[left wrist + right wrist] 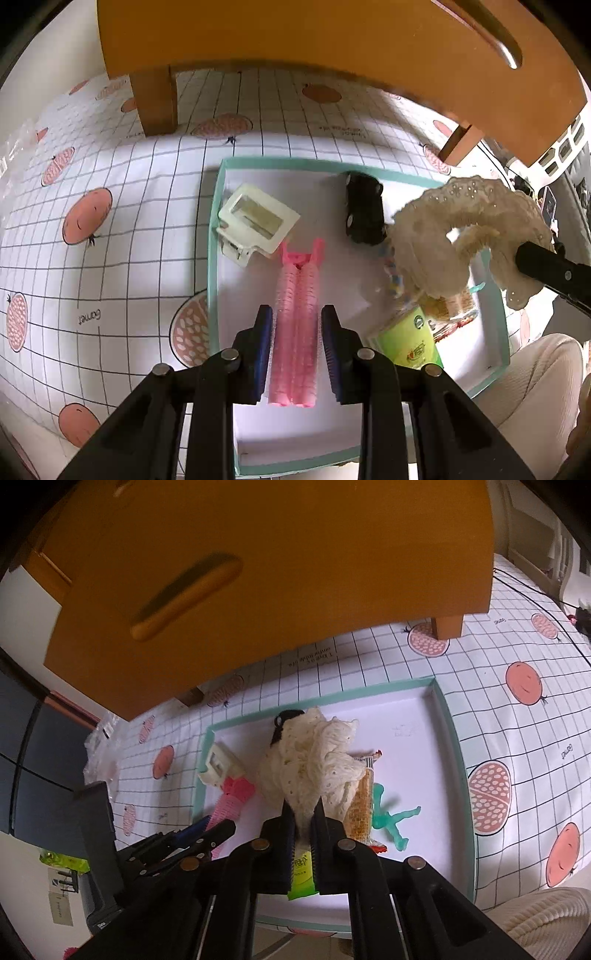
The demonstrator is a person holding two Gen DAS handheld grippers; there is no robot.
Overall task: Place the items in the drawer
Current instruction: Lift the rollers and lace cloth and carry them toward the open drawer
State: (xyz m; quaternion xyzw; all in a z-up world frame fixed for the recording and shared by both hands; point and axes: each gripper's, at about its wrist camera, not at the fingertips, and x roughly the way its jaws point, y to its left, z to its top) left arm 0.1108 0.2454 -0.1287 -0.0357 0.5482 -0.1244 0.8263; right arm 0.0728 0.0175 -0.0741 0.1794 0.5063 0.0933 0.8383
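Note:
A teal-rimmed white tray (pixel 216 221) (pixel 448 738) lies on the tablecloth in front of a wooden drawer unit (pixel 295 33) (pixel 295 554). My left gripper (pixel 297 350) (pixel 207 830) has its blue pads pressed on both sides of a pink hair roller (pixel 295 325) (pixel 232 801) low in the tray. My right gripper (pixel 303 827) is shut on a cream lace scrunchie (pixel 306 768) (pixel 465 229), which it holds above the tray's right half. Only one black finger (pixel 550 269) of the right gripper shows in the left wrist view.
Also in the tray are a cream claw clip (pixel 255 221) (pixel 216 766), a black object (pixel 364 210), a green packet (pixel 406 339) (pixel 303 871), an orange snack packet (pixel 360 808) and a teal plastic figure (pixel 391 816). The drawer front's handle (pixel 188 594) hangs overhead. A cream sleeve (pixel 535 387) is at the right.

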